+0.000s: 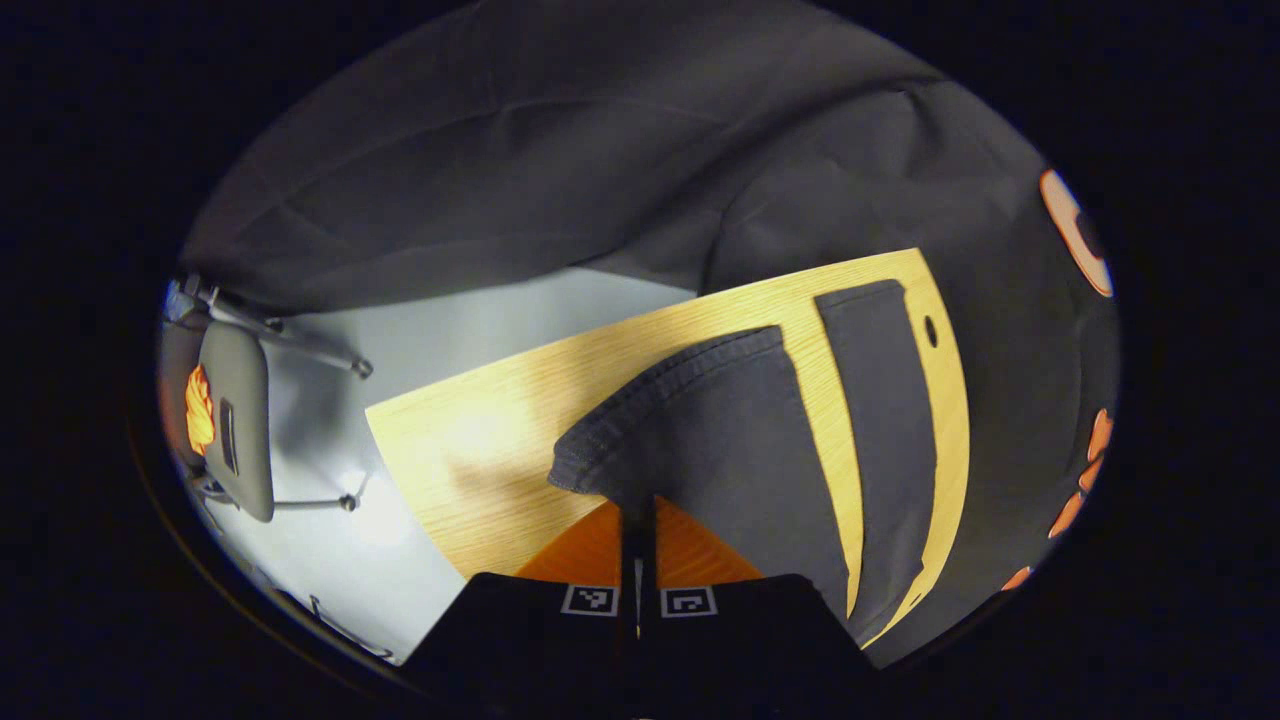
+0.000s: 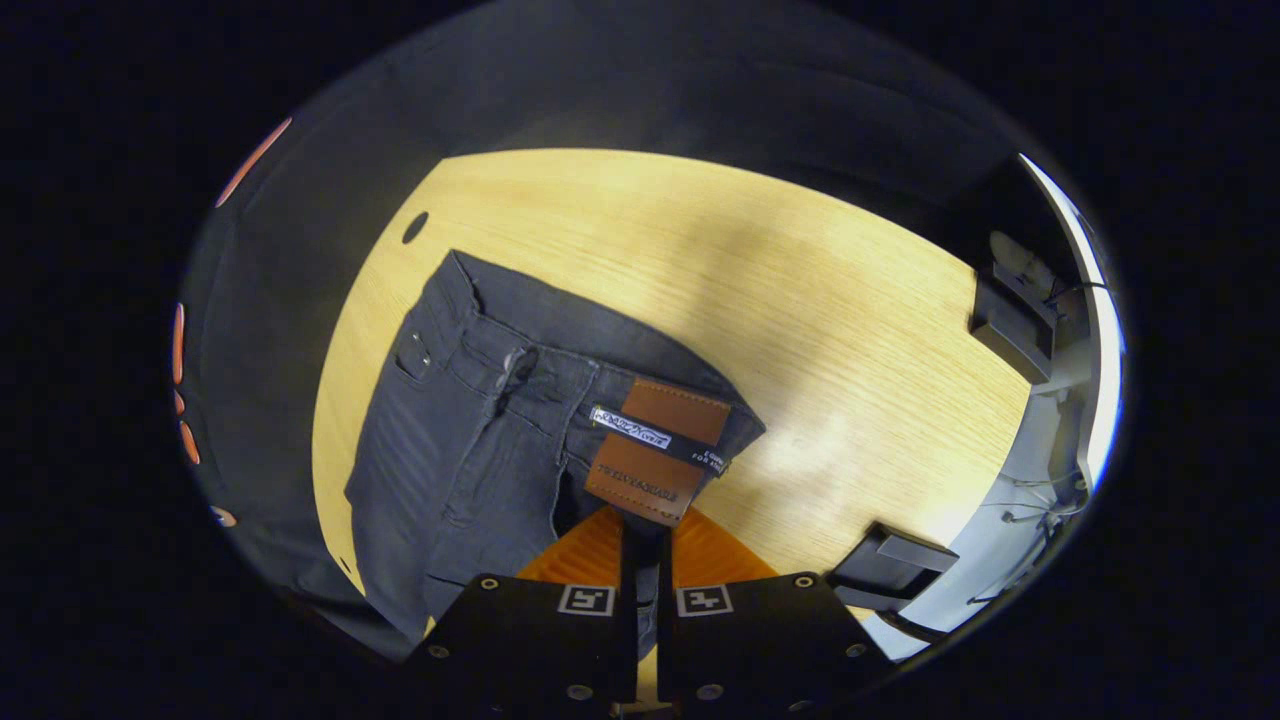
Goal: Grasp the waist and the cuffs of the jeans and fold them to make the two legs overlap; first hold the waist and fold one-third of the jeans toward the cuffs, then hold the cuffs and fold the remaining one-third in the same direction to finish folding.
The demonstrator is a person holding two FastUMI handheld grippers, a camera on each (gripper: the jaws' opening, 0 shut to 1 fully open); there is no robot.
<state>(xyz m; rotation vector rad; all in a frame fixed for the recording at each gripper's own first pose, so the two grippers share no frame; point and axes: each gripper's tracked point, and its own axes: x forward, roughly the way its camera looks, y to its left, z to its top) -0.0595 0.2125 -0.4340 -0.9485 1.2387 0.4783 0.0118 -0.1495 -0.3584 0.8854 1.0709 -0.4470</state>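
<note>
Left gripper view: the left tool (image 1: pixel 637 540) has its two fingers drawn together on a cuff (image 1: pixel 640 420) of the jeans (image 1: pixel 880 420), the hem lifted off the bench (image 1: pixel 470 450); the other leg lies flat along the bench edge nearest the booth wall. A chair (image 1: pixel 235 420) stands on the floor beyond the bench corner.

Right gripper view: the right tool (image 2: pixel 645 545) is clamped on the waist (image 2: pixel 560 380) at its back, just under the leather patch (image 2: pixel 655 450), with the waistband raised and the front fly and pocket spread flat toward the bench edge by the wall. Two dark boxes (image 2: pixel 1010 325) sit at the opposite edge.

Stage, as judged: both ends gripped, legs not yet overlapped.

Risks, as judged: each tool appears to pinch a narrow bite of cloth, so a quick swing could pull the denim free. Whether the right tool holds both waist layers cannot be told; a single layer would let the front sag and the legs land askew. The flat leg lies close to the bench edge, so dragging it could tip it off the side.
</note>
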